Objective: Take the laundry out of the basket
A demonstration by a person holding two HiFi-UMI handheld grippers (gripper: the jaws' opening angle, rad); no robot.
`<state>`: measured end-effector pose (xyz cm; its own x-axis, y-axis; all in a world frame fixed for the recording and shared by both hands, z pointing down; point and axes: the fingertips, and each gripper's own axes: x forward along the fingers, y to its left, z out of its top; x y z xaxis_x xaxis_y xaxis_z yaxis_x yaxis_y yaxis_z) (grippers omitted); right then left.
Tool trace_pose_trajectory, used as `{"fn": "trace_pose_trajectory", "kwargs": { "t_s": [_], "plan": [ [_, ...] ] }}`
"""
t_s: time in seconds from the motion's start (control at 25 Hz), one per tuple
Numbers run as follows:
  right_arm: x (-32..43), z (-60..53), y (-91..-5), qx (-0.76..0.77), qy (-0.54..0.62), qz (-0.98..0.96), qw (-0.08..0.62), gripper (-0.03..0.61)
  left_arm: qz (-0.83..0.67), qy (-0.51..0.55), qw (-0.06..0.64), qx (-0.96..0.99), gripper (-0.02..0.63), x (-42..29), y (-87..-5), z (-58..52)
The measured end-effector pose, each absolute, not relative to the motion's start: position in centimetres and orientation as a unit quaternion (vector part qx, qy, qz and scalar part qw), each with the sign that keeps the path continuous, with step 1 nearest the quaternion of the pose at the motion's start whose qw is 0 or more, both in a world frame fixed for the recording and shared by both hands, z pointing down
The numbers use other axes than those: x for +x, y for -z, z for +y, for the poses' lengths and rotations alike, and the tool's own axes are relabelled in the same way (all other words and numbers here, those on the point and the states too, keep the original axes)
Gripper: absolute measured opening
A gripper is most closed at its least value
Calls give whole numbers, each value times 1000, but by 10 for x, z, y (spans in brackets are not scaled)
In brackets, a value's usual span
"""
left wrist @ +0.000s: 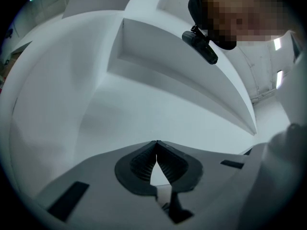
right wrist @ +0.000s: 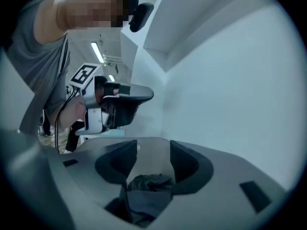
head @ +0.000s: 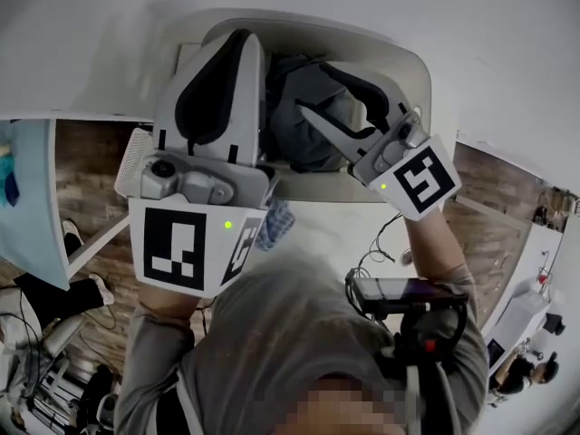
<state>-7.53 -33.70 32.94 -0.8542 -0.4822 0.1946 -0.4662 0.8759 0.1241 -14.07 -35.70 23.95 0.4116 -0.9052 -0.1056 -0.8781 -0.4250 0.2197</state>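
Laundry (head: 304, 120): dark grey clothes heaped inside the white basket (head: 412, 66).
Right tongs (head: 315, 89): jaws partly apart, reaching over the basket's rim towards the heap. Grey cloth (right wrist: 148, 183) shows low between the jaws, but the pads do not press it.
Left tongs (head: 239, 36): jaws together and empty, held over the basket's left rim beside the heap.
Blue checked cloth (head: 277, 221): outside the basket by its near rim, partly under the left tongs.

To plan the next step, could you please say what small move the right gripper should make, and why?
Probably lower the right gripper onto the dark laundry in the basket and close: its jaws stand apart, the cloth below them ungripped.
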Motion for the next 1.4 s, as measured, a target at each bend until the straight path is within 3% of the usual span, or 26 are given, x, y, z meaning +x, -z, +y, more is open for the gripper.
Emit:
{"fn": "trace_pose_trajectory", "kwargs": {
  "t_s": [0.24,0.56,1.08,1.2,1.32,1.4],
  "plan": [
    [-88,-332,-388,175,22,-958,228,373,-528,103,91,838,9,-139,-259,-370],
    [-80,-330,-468,116,7,-926,360,485,-513,115,115,843,9,-137,-278,-384],
    [-62,-325,-531,113,-18,-884,452,491,-489,121,159,849,9,-131,-302,-387],
    [-62,-322,-535,103,-38,-882,459,436,-484,124,161,851,9,-131,-302,-387],
    [-64,-320,-532,94,-38,-884,456,289,-484,124,156,852,9,-130,-299,-385],
    [-61,-326,-526,106,-35,-885,452,142,-487,125,150,851,9,-130,-293,-381]
  ]
}}
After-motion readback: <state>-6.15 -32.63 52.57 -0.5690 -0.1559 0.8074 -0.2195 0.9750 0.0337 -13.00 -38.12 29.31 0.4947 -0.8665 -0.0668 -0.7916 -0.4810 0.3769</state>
